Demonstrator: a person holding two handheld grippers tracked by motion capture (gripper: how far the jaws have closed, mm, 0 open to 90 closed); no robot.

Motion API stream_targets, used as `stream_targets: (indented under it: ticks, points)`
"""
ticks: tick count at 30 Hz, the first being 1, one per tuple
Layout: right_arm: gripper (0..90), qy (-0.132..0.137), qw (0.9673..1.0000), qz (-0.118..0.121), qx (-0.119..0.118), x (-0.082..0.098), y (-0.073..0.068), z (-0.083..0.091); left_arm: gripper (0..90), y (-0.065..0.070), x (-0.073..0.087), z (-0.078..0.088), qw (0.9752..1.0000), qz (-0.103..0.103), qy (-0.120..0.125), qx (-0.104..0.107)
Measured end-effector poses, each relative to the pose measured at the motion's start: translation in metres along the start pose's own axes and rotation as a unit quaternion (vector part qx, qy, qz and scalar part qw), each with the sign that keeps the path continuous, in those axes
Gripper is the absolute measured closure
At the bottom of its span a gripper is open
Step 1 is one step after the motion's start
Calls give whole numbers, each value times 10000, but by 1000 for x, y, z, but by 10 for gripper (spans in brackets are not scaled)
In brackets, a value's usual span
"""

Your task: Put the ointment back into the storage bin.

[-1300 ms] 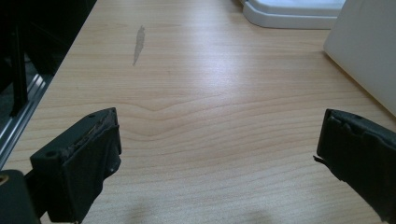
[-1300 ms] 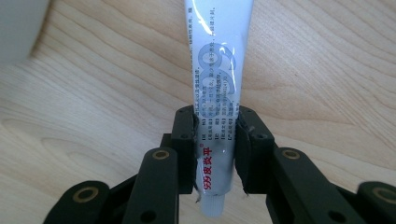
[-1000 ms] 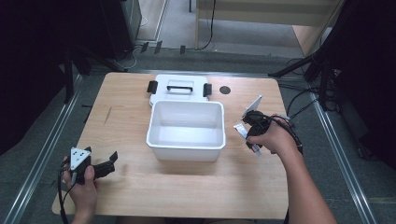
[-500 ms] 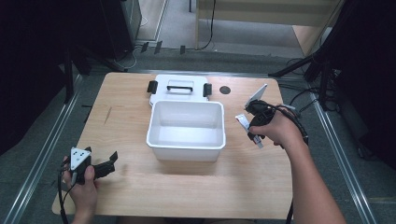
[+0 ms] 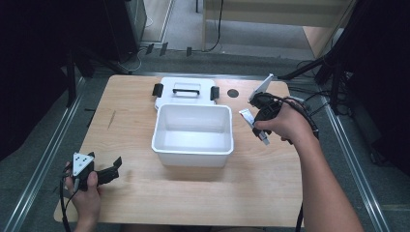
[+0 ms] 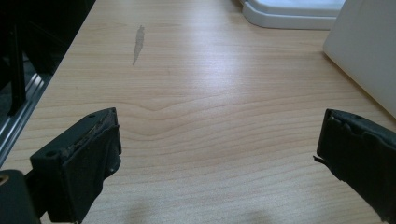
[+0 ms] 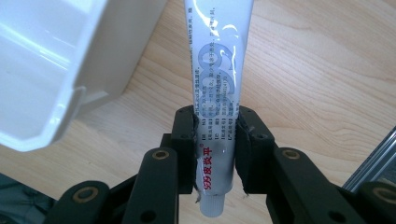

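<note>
right gripper (image 7: 215, 140): jaws clenched on tube (image 7: 217, 84), cap end below the pads, body reaching out beyond the tips | bin (image 7: 56, 60): off to one side of those jaws, apart from tube | left gripper (image 6: 219, 154): jaws spread wide, bare table (image 6: 196, 93) between them

We see the right hand-held gripper (image 5: 255, 122) lifted higher off the worktop (image 5: 270, 188) than a second ago, carrying the white tube (image 7: 218, 70) clamped between its pads up with it, now level with the near rim of the white bin (image 5: 192, 150) beside it.
</note>
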State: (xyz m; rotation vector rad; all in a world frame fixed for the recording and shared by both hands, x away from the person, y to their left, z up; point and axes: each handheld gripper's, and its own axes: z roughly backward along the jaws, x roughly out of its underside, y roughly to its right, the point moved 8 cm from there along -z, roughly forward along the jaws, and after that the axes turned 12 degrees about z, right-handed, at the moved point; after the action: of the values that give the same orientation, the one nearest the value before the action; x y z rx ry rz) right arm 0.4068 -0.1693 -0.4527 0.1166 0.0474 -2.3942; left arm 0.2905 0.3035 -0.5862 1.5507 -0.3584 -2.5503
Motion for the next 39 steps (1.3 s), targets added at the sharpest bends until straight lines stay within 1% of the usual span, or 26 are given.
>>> stream_targets:
  ticks: [1, 2, 6, 8, 13, 18, 21, 22, 25, 28, 29, 30, 36, 39]
  points:
    - [723, 0, 10000, 0, 0, 0, 0, 0, 6, 0, 0, 0, 10000, 0, 0, 0]
    - [723, 10, 10000, -5, -9, -3, -3, 5, 7, 0, 0, 0, 10000, -8, -5, 4]
    - [723, 41, 10000, 76, 19, -9, -7, 13, 6, 0, 0, 0, 10000, 2, -18, 10]
    - [723, 33, 10000, 58, 1, -12, -10, 16, 7, 0, 0, 0, 10000, 0, -21, 10]
    - [723, 84, 9998, 204, -20, -21, -19, 21, 7, -1, 0, 0, 10000, 9, -20, 9]
    - [723, 118, 9994, 327, -54, -29, -28, 22, 6, -1, 0, 0, 10000, 21, -26, 16]
    - [722, 103, 9993, 351, -75, -32, -32, 21, 7, -1, 0, 0, 10000, 20, -24, 17]
    - [722, 146, 9990, 411, -99, -36, -35, 21, 7, -1, 0, 0, 10000, 28, -25, 16]
    - [722, 177, 9985, 497, -121, -42, -40, 20, 7, -1, 0, 0, 10000, 23, -26, 15]
    - [722, 166, 9980, 595, -147, -47, -47, 18, 7, -1, 0, 0, 10000, 20, -30, 16]
    - [722, 166, 9980, 595, -147, -47, -47, 18, 7, -1, 0, 0, 10000, 20, -30, 16]
    - [722, 164, 9977, 634, -162, -50, -51, 18, 6, 0, 0, 0, 10000, 24, -27, 18]
    - [722, 147, 9969, 746, -185, -58, -59, 16, 7, -1, 0, 0, 10000, 27, -31, 18]
    - [722, 168, 9968, 752, -221, -61, -63, 14, 7, -1, 0, 0, 10000, 25, -34, 19]
